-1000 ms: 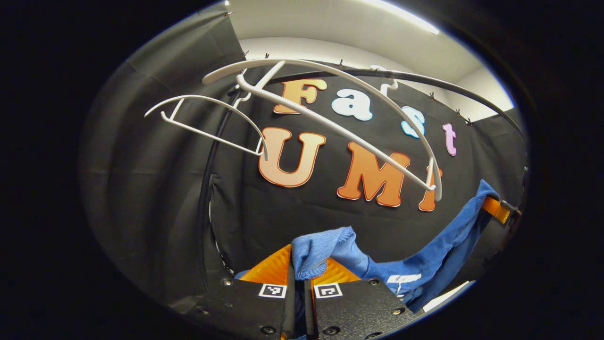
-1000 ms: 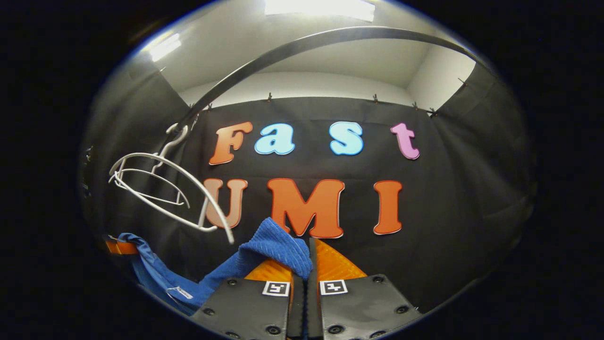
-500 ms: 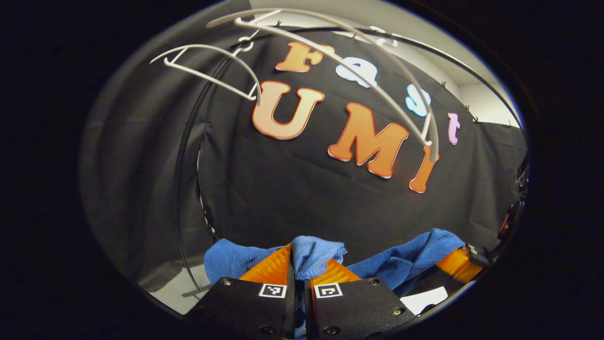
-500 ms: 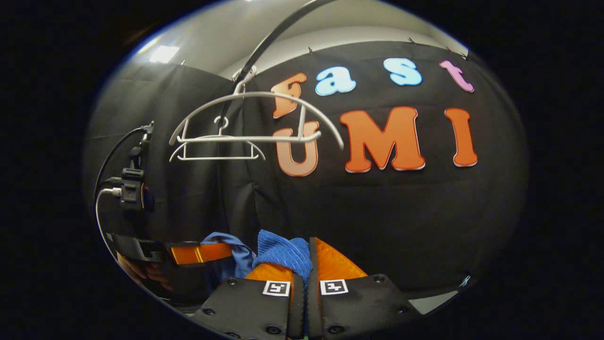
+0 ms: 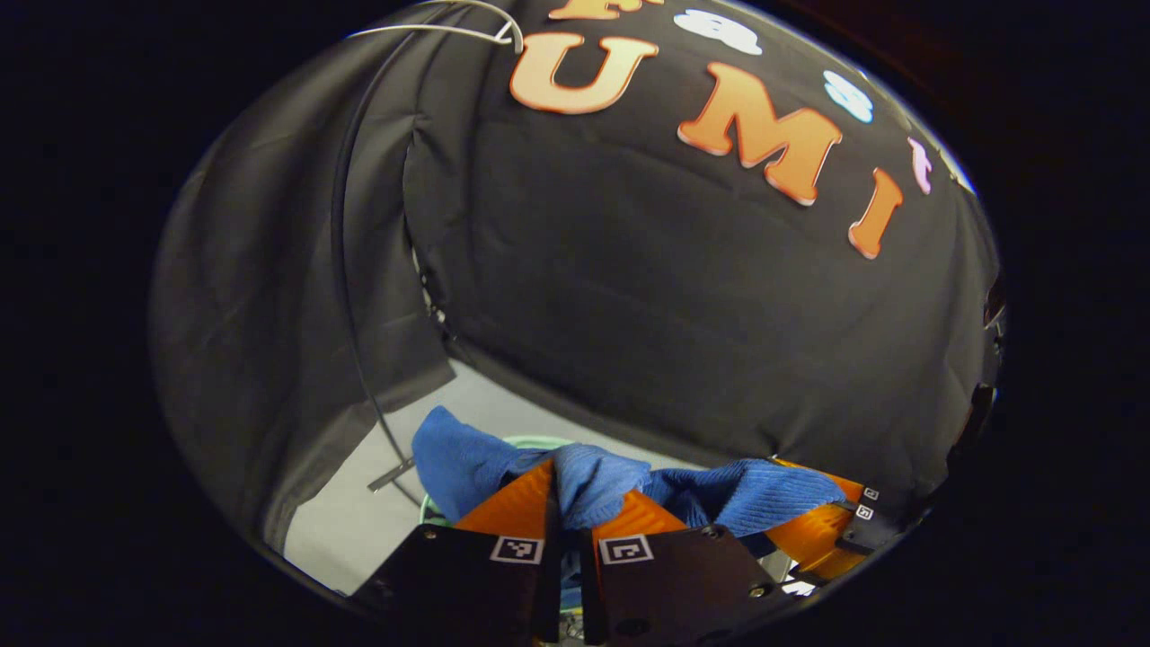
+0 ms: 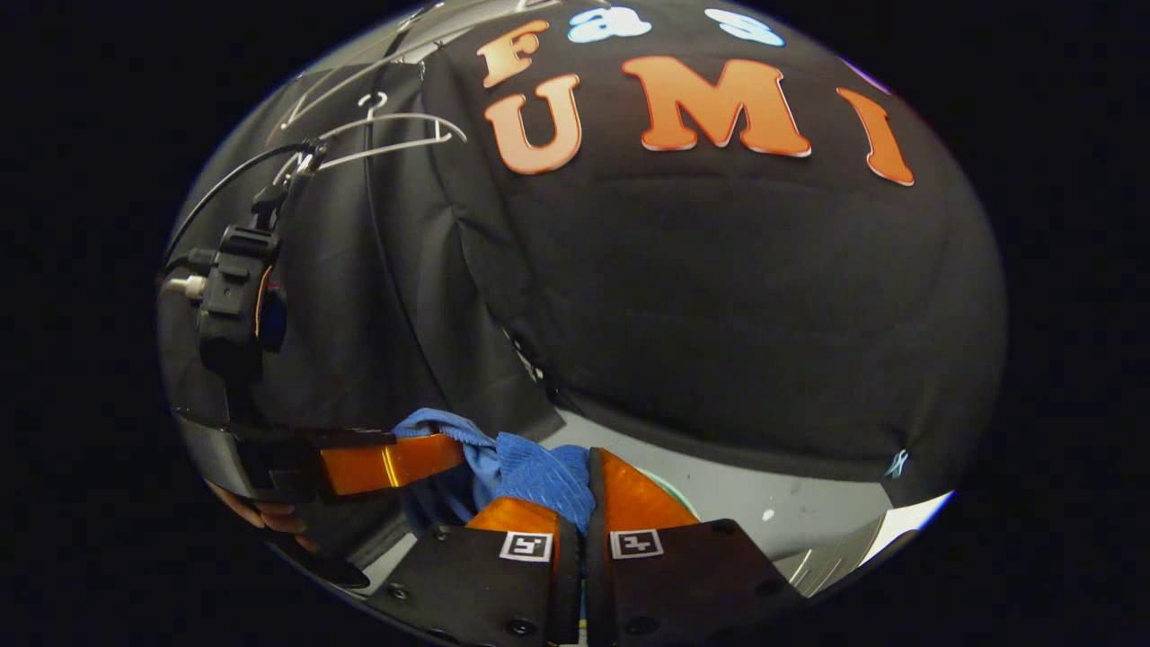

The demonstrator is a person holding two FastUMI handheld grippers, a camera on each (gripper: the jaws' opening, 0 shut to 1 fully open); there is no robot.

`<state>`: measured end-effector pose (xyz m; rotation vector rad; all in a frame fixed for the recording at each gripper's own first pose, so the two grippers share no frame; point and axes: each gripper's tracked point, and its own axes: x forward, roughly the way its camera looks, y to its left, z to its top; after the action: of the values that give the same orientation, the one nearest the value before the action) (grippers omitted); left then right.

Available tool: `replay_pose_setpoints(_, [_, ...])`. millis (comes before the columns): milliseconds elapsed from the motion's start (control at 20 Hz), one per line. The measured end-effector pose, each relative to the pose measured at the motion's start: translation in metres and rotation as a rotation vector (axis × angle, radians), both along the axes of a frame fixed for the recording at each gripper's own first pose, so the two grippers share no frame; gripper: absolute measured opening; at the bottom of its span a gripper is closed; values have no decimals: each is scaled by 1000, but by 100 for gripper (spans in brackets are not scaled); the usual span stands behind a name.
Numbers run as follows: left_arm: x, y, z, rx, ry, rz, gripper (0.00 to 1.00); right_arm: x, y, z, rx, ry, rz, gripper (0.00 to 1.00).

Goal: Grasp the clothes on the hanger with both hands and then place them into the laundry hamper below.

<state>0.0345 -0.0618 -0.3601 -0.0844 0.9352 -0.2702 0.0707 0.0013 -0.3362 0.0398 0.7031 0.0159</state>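
Left gripper (image 5: 566, 503): bottom centre of the left gripper view, both fingers clamped on a fold of the blue garment (image 5: 593, 481).

Right gripper (image 6: 579, 503): bottom centre of the right gripper view, fingers pressed together on the same cloth; it also appears at lower right of the left gripper view.

Blue garment: slung between the two grippers, low in both views, just above a pale green hamper rim (image 5: 530, 442).

White hangers (image 6: 386, 135): upper left of the right gripper view, bare.

Black rail (image 5: 346, 270): curved, left of centre.

Floor (image 5: 359, 512): light grey, lower left.

Black cloth wall (image 6: 719, 296): creased, behind everything.

A hand (image 6: 260, 517) holds the left gripper at lower left.
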Motion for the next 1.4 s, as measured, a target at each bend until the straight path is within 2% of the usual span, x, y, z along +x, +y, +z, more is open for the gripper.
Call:
replay_pose_setpoints(100, [-19, -5, -19, -26, 76, -10, 9, -1, 7, -15, 5, 63, -25, 12])
replay_pose_setpoints(200, [-34, -7, -26, -55, 130, -8, 17, 3, 6, -38, 5, 119, -53, 11])
replay_pose_setpoints(250, [-40, -4, -34, -48, 146, -7, 35, 2, 7, -51, 13, 153, -64, 12])
replay_pose_setpoints(300, [-46, 0, -37, -28, 160, -10, 25, -2, 10, -60, 24, 192, -71, 12])
replay_pose_setpoints(350, [-52, 8, -43, -1, 167, -14, 38, -9, 10, -67, 34, 224, -81, 16])
replay_pose_setpoints(400, [-53, 15, -44, 21, 163, -9, 40, -13, 13, -71, 51, 250, -80, 10])
replay_pose_setpoints(450, [-52, 20, -44, 39, 163, -3, 55, -16, 16, -74, 71, 264, -76, 10])
replay_pose_setpoints(550, [-57, 29, -45, 69, 180, 13, 85, -15, 22, -71, 85, 268, -70, 33])
replay_pose_setpoints(600, [-58, 34, -47, 83, 178, 29, 100, -14, 23, -71, 75, 267, -64, 40])
replay_pose_setpoints(650, [-61, 39, -45, 79, 182, 36, 97, -19, 18, -72, 67, 267, -57, 60])
replay_pose_setpoints(750, [-66, 44, -41, 64, 184, 42, 97, -23, 17, -73, 51, 262, -61, 100])
replay_pose_setpoints(1000, [-64, 53, -24, 64, 112, 46, 94, -23, 17, -63, 34, 234, -66, 98])
replay_pose_setpoints(1200, [-59, 49, 2, 46, 43, 49, 97, -24, 20, -43, 22, 192, -62, 98])
replay_pose_setpoints(1300, [-57, 49, 17, 24, 11, 57, 94, -24, 22, -31, 19, 167, -64, 98])
replay_pose_setpoints(1400, [-53, 47, 37, -4, -28, 74, 97, -23, 21, -14, 16, 128, -71, 99])
